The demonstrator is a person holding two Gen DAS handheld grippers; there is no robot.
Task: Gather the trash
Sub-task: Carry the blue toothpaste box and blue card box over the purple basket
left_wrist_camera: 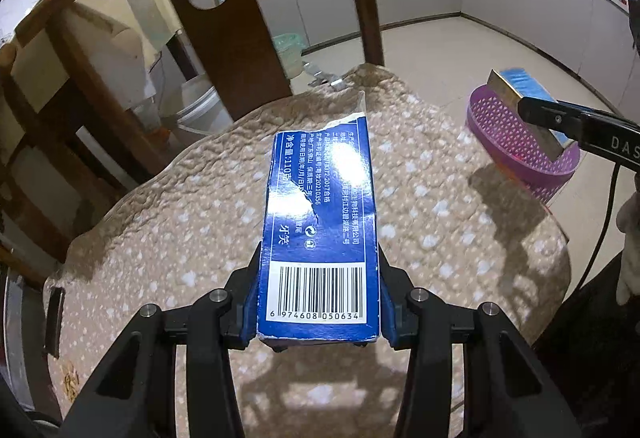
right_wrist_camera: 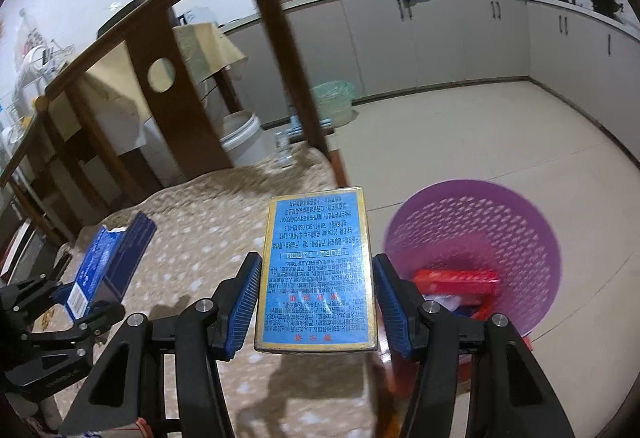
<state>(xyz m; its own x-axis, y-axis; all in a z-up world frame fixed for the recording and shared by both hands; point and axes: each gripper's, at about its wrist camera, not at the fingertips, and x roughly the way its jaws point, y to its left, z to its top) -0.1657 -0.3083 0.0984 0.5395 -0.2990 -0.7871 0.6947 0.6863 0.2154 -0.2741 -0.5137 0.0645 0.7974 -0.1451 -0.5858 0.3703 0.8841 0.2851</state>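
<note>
A: Nearest first. What do the left tongs (left_wrist_camera: 318, 302) have?

B: They are clamped on the barcode end of a dark blue toothpaste carton (left_wrist_camera: 320, 222), the blue pads pressing its two long sides. The carton sticks out forward over the cloth-covered table (left_wrist_camera: 168, 246), clear of the cloth. Its far end is torn open and the top face has a rip across it.

A: So how do you expect it to handle?

B: As light, thin card, probably empty. With one end torn it is likely to crush if squeezed harder, and the glossy face looks slippery. The grip near the closed end, where the flaps stiffen it, seems the sound place to hold.

A: And the right tongs (right_wrist_camera: 316, 302)?

B: They carry a flat box with a light blue printed label and gold edges (right_wrist_camera: 318, 266). From the right wrist view the pads stand at its sides; the left wrist view shows it pinched and held out in the air. It looks stiffer than the carton, with squarer corners, so I judge it takes a firmer squeeze across its narrow width.

A: Where does it all go?

B: Past the table edge stands a purple perforated basket (right_wrist_camera: 500, 222) on the floor, with a red box (right_wrist_camera: 456, 280) already inside. The gold-edged box hangs near its rim; the carton is farther back over the table.
</note>
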